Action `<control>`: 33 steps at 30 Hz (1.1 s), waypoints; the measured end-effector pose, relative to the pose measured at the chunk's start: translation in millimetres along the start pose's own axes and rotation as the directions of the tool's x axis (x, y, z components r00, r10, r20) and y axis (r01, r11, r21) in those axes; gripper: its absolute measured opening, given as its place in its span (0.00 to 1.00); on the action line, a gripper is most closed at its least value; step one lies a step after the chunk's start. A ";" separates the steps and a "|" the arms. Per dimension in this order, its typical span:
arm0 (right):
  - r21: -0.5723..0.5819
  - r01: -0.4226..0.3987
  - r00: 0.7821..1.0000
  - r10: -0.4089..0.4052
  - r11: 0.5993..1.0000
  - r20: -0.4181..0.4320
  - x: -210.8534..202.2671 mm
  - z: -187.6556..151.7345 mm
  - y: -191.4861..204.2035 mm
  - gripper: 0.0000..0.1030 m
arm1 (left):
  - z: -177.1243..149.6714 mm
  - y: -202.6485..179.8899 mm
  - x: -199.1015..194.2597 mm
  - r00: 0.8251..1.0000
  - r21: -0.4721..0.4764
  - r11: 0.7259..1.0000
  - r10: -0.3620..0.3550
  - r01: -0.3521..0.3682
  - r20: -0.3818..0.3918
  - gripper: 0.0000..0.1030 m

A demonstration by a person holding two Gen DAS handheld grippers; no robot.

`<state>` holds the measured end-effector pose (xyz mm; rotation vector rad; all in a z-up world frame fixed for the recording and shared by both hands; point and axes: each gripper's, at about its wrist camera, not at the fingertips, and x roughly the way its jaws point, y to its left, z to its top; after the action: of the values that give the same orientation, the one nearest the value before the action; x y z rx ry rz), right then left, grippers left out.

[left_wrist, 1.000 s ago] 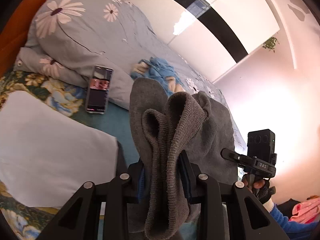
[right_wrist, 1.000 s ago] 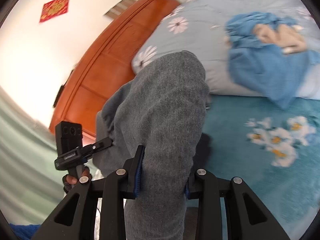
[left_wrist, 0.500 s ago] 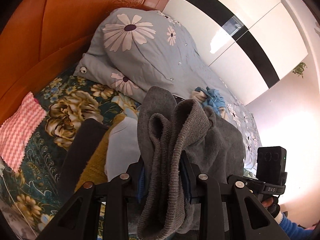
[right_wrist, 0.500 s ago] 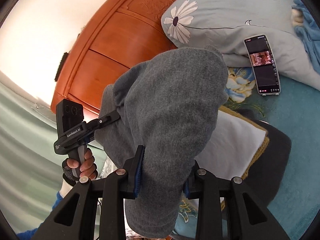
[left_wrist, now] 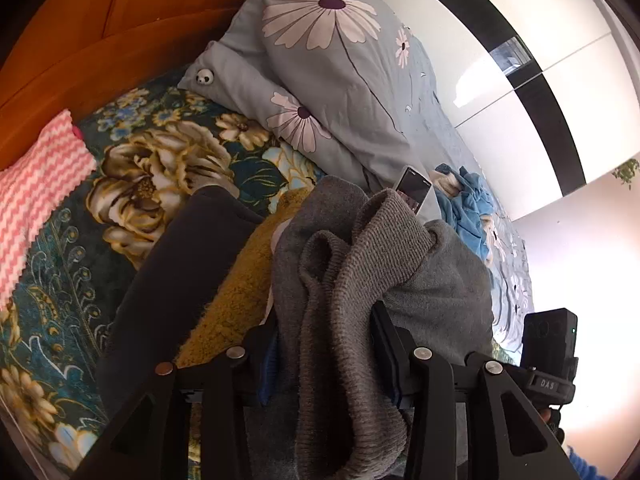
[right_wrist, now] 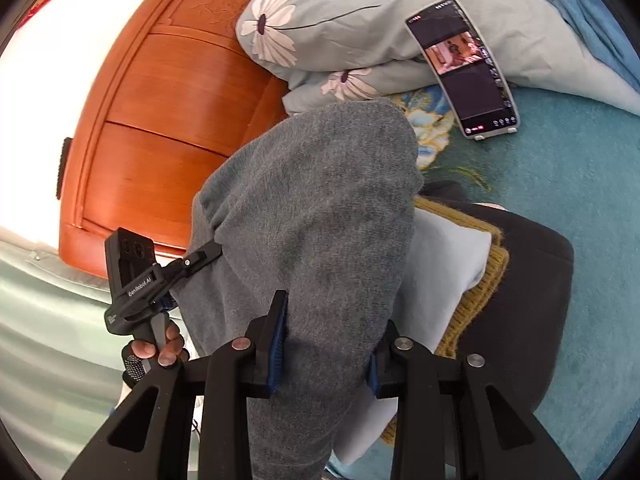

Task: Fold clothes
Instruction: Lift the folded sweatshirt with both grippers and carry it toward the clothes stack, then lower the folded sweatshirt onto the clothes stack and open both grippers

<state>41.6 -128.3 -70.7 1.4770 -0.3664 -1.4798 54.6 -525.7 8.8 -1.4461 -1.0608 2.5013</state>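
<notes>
Step in hand, by the look of it: carrying a folded grey garment (left_wrist: 360, 280) to the stack of folded clothes (right_wrist: 500, 280) on the bed (right_wrist: 580, 184).

Left tool (left_wrist: 324, 344): jaws closed on a bunched grey edge, lower centre of frame. Right tool (right_wrist: 324, 336): jaws clamped on the same garment, which fills frame centre, held above the stack.

Stack: white, mustard and dark layers, right of centre. Phone (right_wrist: 464, 64) leans on pillow (right_wrist: 360, 12), upper right.

Next move likely: lower both tools level, lay the garment squarely on top, then release.

Versus a second ago: both views have swung from the blue bedding toward the headboard (right_wrist: 160, 120); the stack is now beneath the garment. Grips unchanged.
</notes>
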 end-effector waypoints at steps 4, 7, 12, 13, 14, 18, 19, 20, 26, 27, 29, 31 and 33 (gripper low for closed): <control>-0.050 0.031 0.999 -0.032 0.998 -0.017 -6.6 2.1 9.6 0.35 | -0.9 -11.3 -9.2 0.999 0.025 0.999 0.036 -0.036 -0.006 0.47; -0.122 0.078 0.996 -0.083 0.989 -0.039 -14.3 1.6 20.6 0.37 | -4.5 -22.9 -28.2 0.993 0.071 0.991 0.112 -0.114 0.031 0.53; -0.266 0.183 0.982 -0.187 0.946 0.011 -42.8 -4.2 31.5 0.37 | -12.0 -48.8 -68.8 0.962 0.146 0.958 0.226 -0.248 0.156 0.54; -0.284 0.203 0.979 -0.201 0.937 0.039 -49.0 -3.8 34.1 0.37 | -13.7 -57.7 -75.1 0.956 0.171 0.950 0.229 -0.261 0.185 0.55; -0.299 0.220 0.976 -0.208 0.929 0.070 -55.1 -2.8 38.0 0.37 | -15.9 -68.1 -75.7 0.955 0.200 0.944 0.223 -0.261 0.197 0.56; -0.374 0.234 0.972 -0.204 0.897 0.119 -53.6 2.4 65.9 0.37 | -27.1 -106.1 -61.9 0.958 0.331 0.907 0.198 -0.260 0.209 0.60; -0.399 0.235 0.972 -0.205 0.886 0.118 -50.3 2.3 73.8 0.37 | -31.2 -110.3 -53.1 0.956 0.357 0.892 0.214 -0.276 0.203 0.60; -0.424 0.237 0.972 -0.211 0.874 0.107 -44.8 -1.5 80.0 0.37 | -34.6 -111.2 -46.2 0.953 0.365 0.885 0.230 -0.289 0.195 0.60; -0.533 0.194 0.977 -0.213 0.823 0.026 -22.3 -42.1 90.0 0.37 | -54.8 -75.6 -22.2 0.951 0.327 0.895 0.269 -0.305 0.149 0.60; -0.535 0.196 0.975 -0.223 0.821 0.016 -16.7 -46.4 88.1 0.37 | -55.9 -69.3 -20.1 0.954 0.311 0.903 0.262 -0.296 0.149 0.60; -0.538 0.199 0.971 -0.238 0.819 -0.003 -5.9 -54.8 84.2 0.38 | -60.2 -59.4 -17.6 0.957 0.291 0.915 0.244 -0.280 0.155 0.60; -0.517 0.184 0.976 -0.220 0.836 -0.007 -3.1 -57.6 80.6 0.39 | -64.2 -50.9 -15.2 0.960 0.286 0.920 0.230 -0.268 0.159 0.60; -0.497 0.167 0.980 -0.199 0.852 -0.012 -1.6 -59.4 76.5 0.39 | -69.3 -43.6 -13.4 0.962 0.286 0.922 0.222 -0.261 0.160 0.59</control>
<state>125.4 -139.3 -23.3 1.1576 0.1963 -1.5271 104.7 -460.8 22.1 -1.4194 -0.4955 2.7997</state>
